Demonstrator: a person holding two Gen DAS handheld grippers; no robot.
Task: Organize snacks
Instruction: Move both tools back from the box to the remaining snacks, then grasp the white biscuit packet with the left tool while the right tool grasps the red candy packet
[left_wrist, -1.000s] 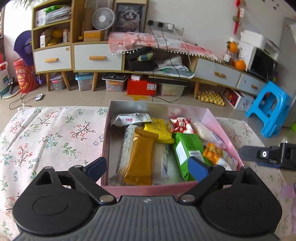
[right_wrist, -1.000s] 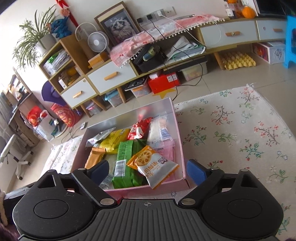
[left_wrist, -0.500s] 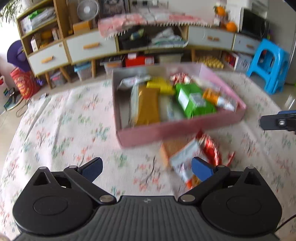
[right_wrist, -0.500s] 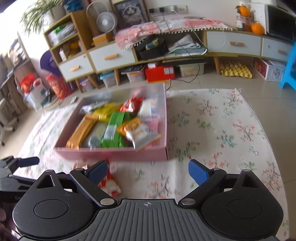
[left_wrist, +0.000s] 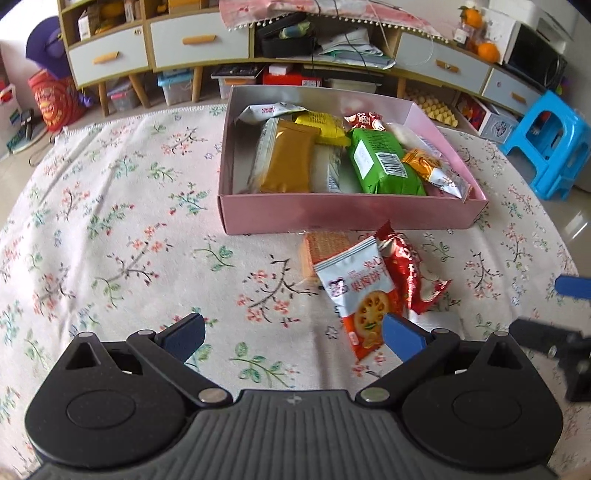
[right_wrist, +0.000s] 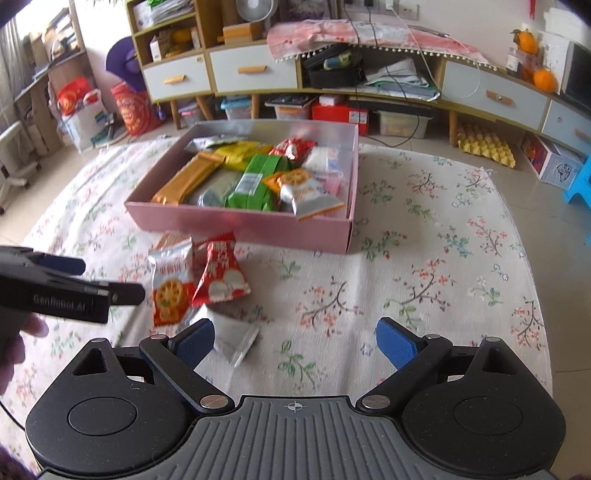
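Note:
A pink box (left_wrist: 351, 216) (right_wrist: 240, 225) on the flowered cloth holds several snack packs, among them a green one (left_wrist: 380, 162) and a brown one (left_wrist: 288, 158). In front of it lie loose packs: a white-and-orange lotus-root pack (left_wrist: 362, 295) (right_wrist: 171, 280), a red pack (left_wrist: 406, 266) (right_wrist: 219, 277), a wafer pack (left_wrist: 325, 247) and a silver pack (right_wrist: 232, 336). My left gripper (left_wrist: 293, 334) is open and empty, just short of the loose packs. My right gripper (right_wrist: 295, 338) is open and empty, to the right of them.
The flowered cloth (left_wrist: 110, 221) covers the floor around the box. Low cabinets with drawers (right_wrist: 251, 70) line the back wall. A blue stool (left_wrist: 550, 144) stands at the right. The other gripper shows at the view edges (right_wrist: 55, 291) (left_wrist: 569, 291).
Both grippers have pulled back from the box and away from it. The loose packs in front of the box have come into view.

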